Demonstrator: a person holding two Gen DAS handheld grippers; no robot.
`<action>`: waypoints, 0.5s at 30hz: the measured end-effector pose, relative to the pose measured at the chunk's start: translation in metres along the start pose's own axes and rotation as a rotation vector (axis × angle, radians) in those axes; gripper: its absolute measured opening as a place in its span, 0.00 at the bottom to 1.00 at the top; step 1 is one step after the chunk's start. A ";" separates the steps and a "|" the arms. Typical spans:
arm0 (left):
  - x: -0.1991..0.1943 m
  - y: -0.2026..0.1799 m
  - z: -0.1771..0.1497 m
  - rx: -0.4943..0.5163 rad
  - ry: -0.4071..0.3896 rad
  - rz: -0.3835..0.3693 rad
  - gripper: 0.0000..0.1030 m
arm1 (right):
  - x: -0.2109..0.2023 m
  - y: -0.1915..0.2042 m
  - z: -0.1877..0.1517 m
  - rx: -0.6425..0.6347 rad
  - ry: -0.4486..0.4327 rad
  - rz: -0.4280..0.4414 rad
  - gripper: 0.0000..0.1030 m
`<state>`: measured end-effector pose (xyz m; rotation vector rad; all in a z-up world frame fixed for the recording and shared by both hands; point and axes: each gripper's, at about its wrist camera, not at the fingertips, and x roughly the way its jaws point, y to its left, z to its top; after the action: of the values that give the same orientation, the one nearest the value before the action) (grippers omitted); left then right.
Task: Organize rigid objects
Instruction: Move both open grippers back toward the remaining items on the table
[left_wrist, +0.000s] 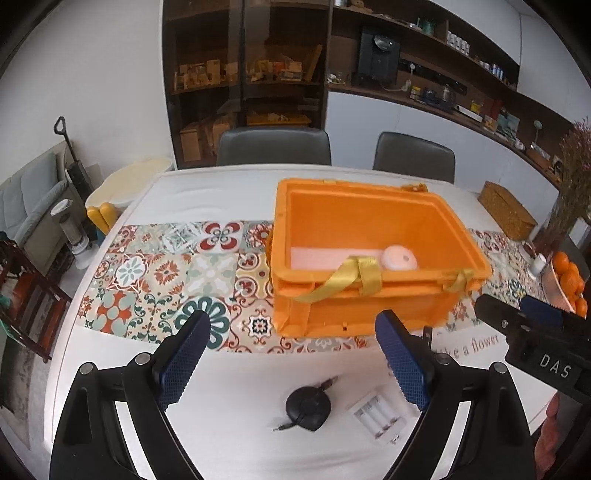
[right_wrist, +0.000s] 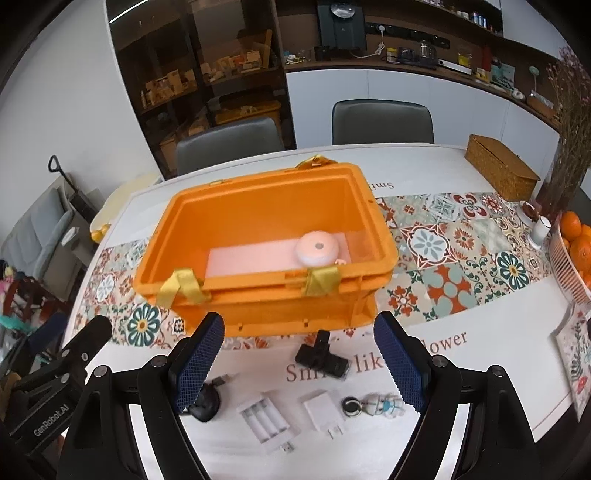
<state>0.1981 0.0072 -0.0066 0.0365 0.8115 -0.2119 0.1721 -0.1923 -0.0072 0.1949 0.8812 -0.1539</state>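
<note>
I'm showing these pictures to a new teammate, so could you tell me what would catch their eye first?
The orange crate stands open mid-table on the patterned runner, a pale round gadget inside it. In front of it, small items lie on the white cloth: a battery holder, a white plug, a black clip and a black cable reel. Both grippers hover open above them.

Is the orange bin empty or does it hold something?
Not empty: the orange bin holds one round pink-white object on its floor.

1 orange crate (right_wrist: 258, 295); 2 chairs (right_wrist: 382, 122); 1 battery charger (right_wrist: 264, 422).
</note>
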 end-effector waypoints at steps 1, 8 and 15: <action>0.001 0.001 -0.003 0.002 0.005 -0.004 0.89 | 0.000 0.002 -0.002 -0.003 0.002 0.000 0.81; 0.000 0.012 -0.023 0.022 0.003 -0.026 0.89 | -0.004 0.011 -0.022 -0.009 -0.007 -0.008 0.81; 0.000 0.016 -0.041 0.079 -0.004 -0.055 0.89 | -0.005 0.016 -0.043 0.006 0.006 -0.019 0.81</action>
<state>0.1715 0.0271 -0.0358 0.0879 0.8007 -0.2956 0.1401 -0.1669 -0.0280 0.1927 0.8887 -0.1736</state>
